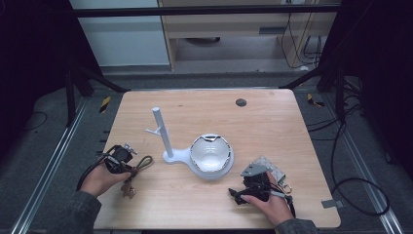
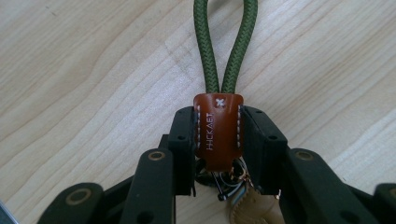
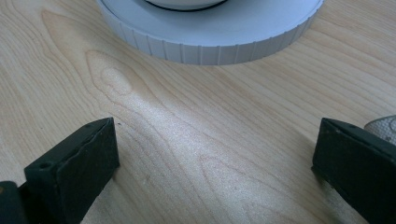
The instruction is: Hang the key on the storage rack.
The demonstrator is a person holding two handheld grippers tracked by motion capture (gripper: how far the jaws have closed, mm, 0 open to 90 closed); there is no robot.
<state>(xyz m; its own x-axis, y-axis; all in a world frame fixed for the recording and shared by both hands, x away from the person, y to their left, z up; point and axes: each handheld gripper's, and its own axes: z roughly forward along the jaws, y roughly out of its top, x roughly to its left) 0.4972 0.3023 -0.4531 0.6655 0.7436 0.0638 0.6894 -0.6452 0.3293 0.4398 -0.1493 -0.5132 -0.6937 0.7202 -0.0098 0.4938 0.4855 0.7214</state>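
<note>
A key strap with a green cord loop [image 2: 226,42] and a brown leather tab [image 2: 218,133] lies on the wooden table. My left gripper [image 2: 218,140] is shut on that tab, with key rings bunched behind it. From the high view the left gripper [image 1: 127,163] sits at the table's left front, the cord loop [image 1: 144,162] pointing right. My right gripper [image 1: 237,194] rests at the right front, open, with bare wood between its jaws. A white stand with an upright post [image 1: 161,130] and a round ribbed base [image 3: 210,39] holds a white bowl [image 1: 210,152] mid-table.
A small dark disc [image 1: 240,102] lies near the table's far edge. A grey tag [image 1: 331,203] sits at the front right corner. Cables trail on the floor at the right. Bare wood [image 1: 263,126] spreads across the far half of the table.
</note>
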